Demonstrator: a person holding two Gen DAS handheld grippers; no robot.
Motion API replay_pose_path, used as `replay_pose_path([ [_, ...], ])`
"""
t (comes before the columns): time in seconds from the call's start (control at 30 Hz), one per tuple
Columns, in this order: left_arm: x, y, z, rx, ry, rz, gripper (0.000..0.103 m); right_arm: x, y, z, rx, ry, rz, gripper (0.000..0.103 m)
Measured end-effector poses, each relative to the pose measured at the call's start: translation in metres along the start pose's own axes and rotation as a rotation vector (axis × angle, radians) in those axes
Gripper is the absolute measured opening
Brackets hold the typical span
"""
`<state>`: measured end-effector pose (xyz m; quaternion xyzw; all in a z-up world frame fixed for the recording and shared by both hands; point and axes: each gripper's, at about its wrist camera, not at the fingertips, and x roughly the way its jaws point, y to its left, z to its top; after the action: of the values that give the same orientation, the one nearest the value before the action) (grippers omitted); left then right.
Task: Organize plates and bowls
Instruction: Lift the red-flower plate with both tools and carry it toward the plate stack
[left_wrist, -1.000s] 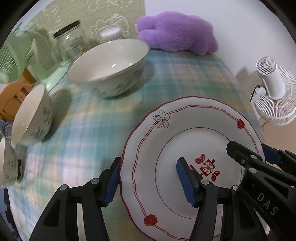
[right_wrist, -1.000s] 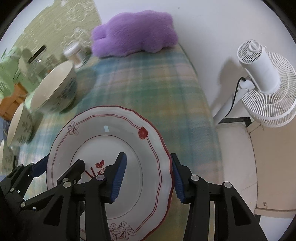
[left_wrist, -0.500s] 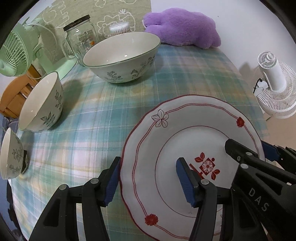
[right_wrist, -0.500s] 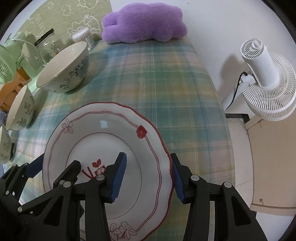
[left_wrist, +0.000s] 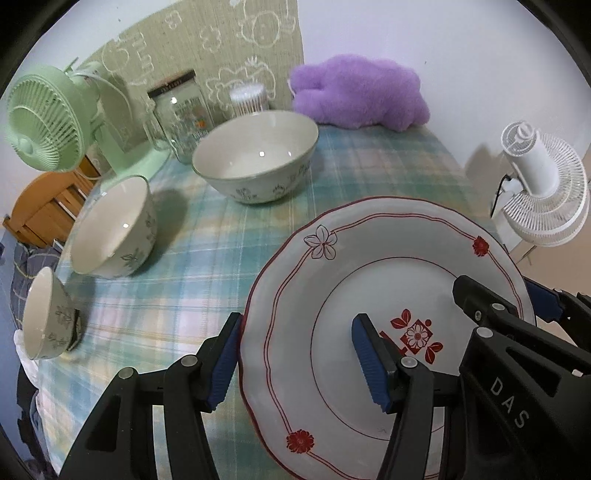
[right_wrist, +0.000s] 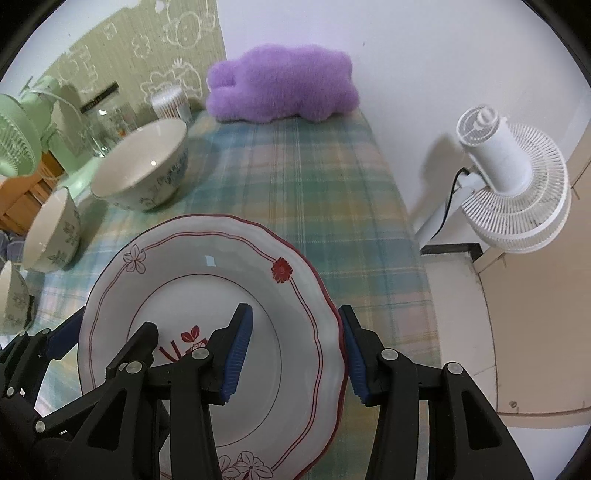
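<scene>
A white plate (left_wrist: 373, 280) with red flowers and a scalloped red rim hangs tilted above the plaid tablecloth (left_wrist: 207, 258). My left gripper (left_wrist: 295, 325) is shut on its left rim, one pad under the edge and one over the well. My right gripper (right_wrist: 294, 312) is shut on the opposite rim of the plate (right_wrist: 207, 288). Three flower-patterned bowls stand on the cloth to the left: a large bowl (left_wrist: 255, 158), a medium bowl (left_wrist: 110, 229) and a small bowl (left_wrist: 44, 314).
A purple plush toy (left_wrist: 358, 92) lies at the table's far end. A glass jar (left_wrist: 181, 110), a small white tub (left_wrist: 247, 98) and a green fan (left_wrist: 44, 118) stand at the back left. A white fan (right_wrist: 509, 184) stands on the floor past the table's right edge.
Both grippers have risen with the plate held between them, and the bowls and cloth now look farther below. The grip on each rim is unchanged.
</scene>
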<state>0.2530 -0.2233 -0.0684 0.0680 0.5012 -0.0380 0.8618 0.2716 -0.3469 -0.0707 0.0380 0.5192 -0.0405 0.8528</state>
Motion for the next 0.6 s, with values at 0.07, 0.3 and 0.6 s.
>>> replay_pose_path([
  [0.07,-0.009,0.002,0.0,-0.001,-0.009,-0.005,0.061,-0.013,0.0,-0.002,0.003,-0.015,-0.006,0.051],
  [0.3,-0.042,0.004,-0.013,0.008,-0.043,-0.016,0.061,-0.053,0.002,-0.014,0.02,-0.051,-0.025,0.051],
  [0.6,-0.075,0.004,-0.042,0.029,-0.065,-0.046,0.061,-0.094,0.003,-0.048,0.043,-0.077,-0.054,0.051],
])
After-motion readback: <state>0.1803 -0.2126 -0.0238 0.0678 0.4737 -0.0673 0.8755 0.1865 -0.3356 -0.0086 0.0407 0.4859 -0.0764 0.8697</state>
